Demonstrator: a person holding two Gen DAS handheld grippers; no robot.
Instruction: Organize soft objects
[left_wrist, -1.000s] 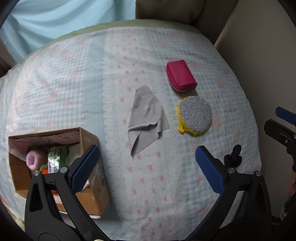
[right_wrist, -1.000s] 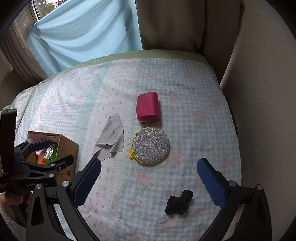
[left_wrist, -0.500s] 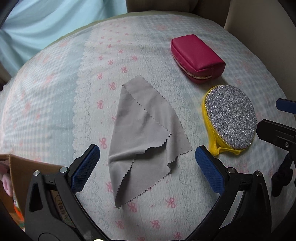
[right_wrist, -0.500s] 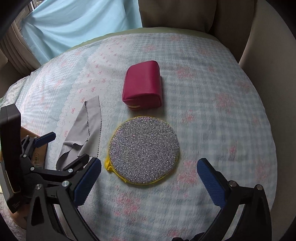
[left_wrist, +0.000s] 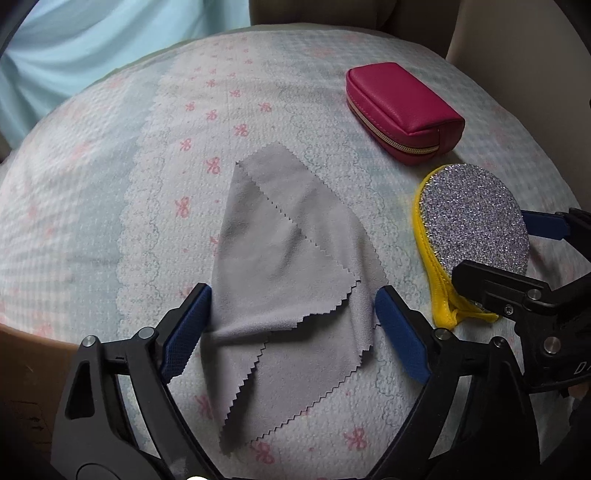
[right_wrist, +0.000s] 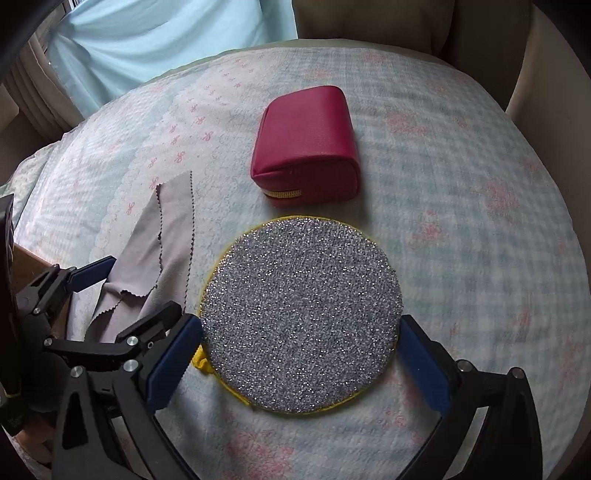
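Bedspread (left_wrist: 92, 206) under pale blue curtain (right_wrist: 166, 40)

Grey cloth (left_wrist: 291, 258) – matt microfibre look, pinked edges. Round scrubber (right_wrist: 301, 314) – rough glittery mesh, yellow fabric rim. Pink pouch (right_wrist: 306, 147): smooth faux leather, slight sheen. Bedspread (right_wrist: 461, 184): puckered woven cotton.

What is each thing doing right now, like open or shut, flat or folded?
Grey cloth: folded over, lying flat, between the left claw's pads.
Left claw: closing around the cloth.
Sparkly round scrubber: lying flat, between the right claw's pads.
Right claw: open, straddling the scrubber.
Pink pouch: zipped shut, lying untouched.
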